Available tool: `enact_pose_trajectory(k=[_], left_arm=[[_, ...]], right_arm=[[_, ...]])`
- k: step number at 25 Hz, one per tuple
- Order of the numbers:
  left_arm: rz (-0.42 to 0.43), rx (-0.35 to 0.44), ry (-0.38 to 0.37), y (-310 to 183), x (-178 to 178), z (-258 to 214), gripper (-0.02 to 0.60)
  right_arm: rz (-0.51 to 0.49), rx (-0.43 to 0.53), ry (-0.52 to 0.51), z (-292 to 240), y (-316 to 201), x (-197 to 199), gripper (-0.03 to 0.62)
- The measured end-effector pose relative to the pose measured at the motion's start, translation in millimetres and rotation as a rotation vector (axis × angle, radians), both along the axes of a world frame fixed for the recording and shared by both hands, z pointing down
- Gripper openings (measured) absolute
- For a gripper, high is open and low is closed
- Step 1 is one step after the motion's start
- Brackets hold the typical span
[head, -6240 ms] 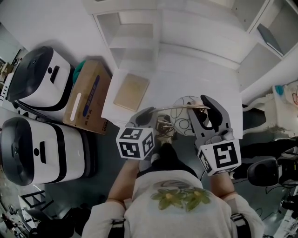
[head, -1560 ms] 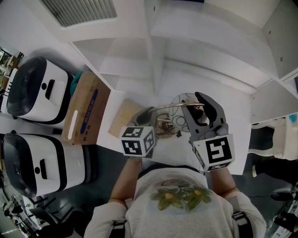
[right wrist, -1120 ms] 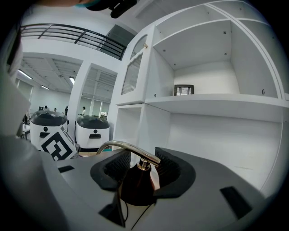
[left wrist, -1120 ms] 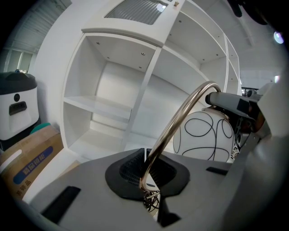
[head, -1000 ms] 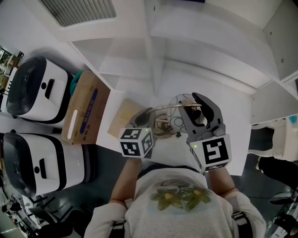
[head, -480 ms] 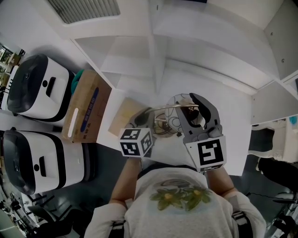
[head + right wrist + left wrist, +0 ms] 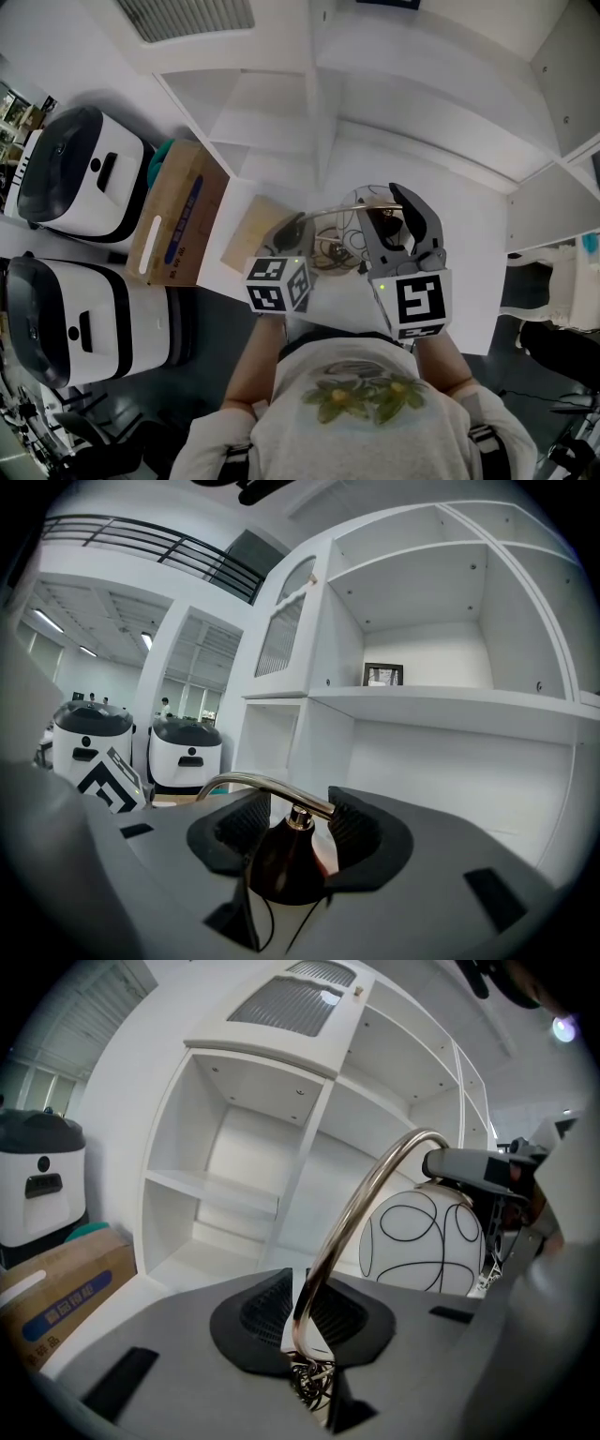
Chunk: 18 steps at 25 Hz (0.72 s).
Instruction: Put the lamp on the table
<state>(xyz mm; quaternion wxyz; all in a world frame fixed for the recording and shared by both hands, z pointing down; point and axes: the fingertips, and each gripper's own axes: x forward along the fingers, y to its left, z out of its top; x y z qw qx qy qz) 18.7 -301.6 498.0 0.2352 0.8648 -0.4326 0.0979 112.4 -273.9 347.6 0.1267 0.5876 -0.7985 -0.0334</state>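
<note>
The lamp has a white globe shade (image 7: 361, 225) with black looping lines, a curved brass arm (image 7: 349, 209) and a dark brown cap (image 7: 281, 860). It hangs over the white table (image 7: 464, 281). My left gripper (image 7: 298, 228) is shut on the lower end of the brass arm (image 7: 361, 1208), just above a tangle of cord (image 7: 309, 1387). My right gripper (image 7: 394, 220) is shut on the dark cap, a pad touching each side of it. In the left gripper view the globe (image 7: 427, 1241) shows to the right of the jaws.
A white shelf unit (image 7: 281, 103) stands at the back of the table. A wooden board (image 7: 255, 234) lies near the table's left edge. Left of the table are a cardboard box (image 7: 173, 225) and two white machines (image 7: 70, 164) (image 7: 66, 319).
Since the earliest frame the lamp and both grippers have come further over the table toward the shelves. In the last second the right gripper drifted slightly left; both grips are unchanged.
</note>
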Motion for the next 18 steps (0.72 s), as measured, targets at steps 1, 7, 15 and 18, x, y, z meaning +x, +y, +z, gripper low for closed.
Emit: enact_pose_trajectory(k=[1,7,15,18], left_arm=[[0.001,0.006,0.004,1,-1,0,0.038],[-0.037,0.08,0.002,6,-10,-12,0.151],[-0.058,0.154,-0.013,17,-25,-30,0.167],[-0.05,0.166,-0.013,24,-29,-36,0.167]], right_arm=[[0.007,0.0,-0.001,0,1,1,0.19],[0.064,0.004,-0.009,-2,3,8,0.233],[0.061,-0.056,-0.025,4,19,2,0.242],[0.075,-0.069,-0.026,7,28,1,0.242]])
